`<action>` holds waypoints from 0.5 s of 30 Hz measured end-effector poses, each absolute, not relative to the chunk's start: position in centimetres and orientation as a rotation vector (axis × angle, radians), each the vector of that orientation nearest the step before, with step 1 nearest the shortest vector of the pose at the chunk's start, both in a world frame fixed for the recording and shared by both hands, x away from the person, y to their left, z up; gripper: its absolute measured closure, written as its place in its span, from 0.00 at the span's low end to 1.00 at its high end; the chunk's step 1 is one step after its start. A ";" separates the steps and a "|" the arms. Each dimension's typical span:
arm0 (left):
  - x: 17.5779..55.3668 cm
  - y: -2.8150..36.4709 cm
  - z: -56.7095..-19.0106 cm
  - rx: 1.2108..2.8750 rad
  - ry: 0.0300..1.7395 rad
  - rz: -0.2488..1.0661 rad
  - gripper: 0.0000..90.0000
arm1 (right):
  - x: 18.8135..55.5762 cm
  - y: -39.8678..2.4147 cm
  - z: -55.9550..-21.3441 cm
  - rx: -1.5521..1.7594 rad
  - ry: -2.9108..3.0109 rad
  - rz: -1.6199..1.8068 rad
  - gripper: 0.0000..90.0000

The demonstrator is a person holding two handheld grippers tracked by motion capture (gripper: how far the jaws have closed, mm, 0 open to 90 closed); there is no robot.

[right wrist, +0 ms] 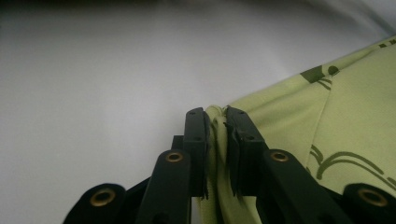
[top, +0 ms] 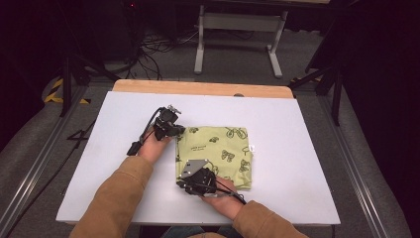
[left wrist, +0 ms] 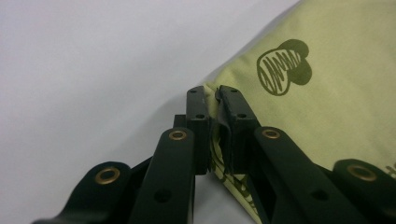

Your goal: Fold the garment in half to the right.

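A folded light-green cloth (top: 218,151) with dark printed figures lies in the middle of the white table (top: 124,163). My left gripper (top: 174,130) is at the cloth's far left corner, shut on the cloth's edge (left wrist: 212,100). My right gripper (top: 190,184) is at the near left corner, also shut on the cloth (right wrist: 215,122), with a pinch of fabric bunched between its jaws. In both gripper views the cloth (left wrist: 327,93) spreads away to the right, and its printed fabric (right wrist: 345,130) lies flat on the table.
The white table surface (right wrist: 93,93) stretches bare to the left of the cloth. A wooden strip (top: 198,88) runs along the table's far edge. Beyond it stand a white metal frame (top: 237,34) and floor cables (top: 148,54). Metal rails (top: 34,163) flank the table.
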State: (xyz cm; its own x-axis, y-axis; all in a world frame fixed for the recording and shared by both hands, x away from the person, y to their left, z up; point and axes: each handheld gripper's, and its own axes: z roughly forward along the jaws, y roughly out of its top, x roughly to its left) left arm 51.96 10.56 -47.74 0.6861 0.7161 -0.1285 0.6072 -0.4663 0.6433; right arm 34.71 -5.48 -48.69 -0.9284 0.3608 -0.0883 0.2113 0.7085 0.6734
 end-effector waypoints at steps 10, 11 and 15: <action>51.4 11.4 -46.3 2.167 0.973 0.201 0.92 | 34.5 -5.6 -47.8 0.401 2.695 1.023 0.89; 51.3 11.3 -46.1 2.164 0.969 0.205 0.92 | 34.4 -5.6 -47.7 0.404 2.690 1.025 0.89; 51.3 11.5 -45.4 2.148 0.983 0.191 0.91 | 34.2 -5.8 -47.1 0.399 2.673 1.053 0.88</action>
State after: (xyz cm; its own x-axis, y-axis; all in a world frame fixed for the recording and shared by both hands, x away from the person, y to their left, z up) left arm 51.28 11.48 -45.39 0.6937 0.7014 -0.1640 0.5893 -0.4217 0.6891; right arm 34.15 -5.82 -47.06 -0.9338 0.3366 -0.1211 0.1636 0.7028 0.6923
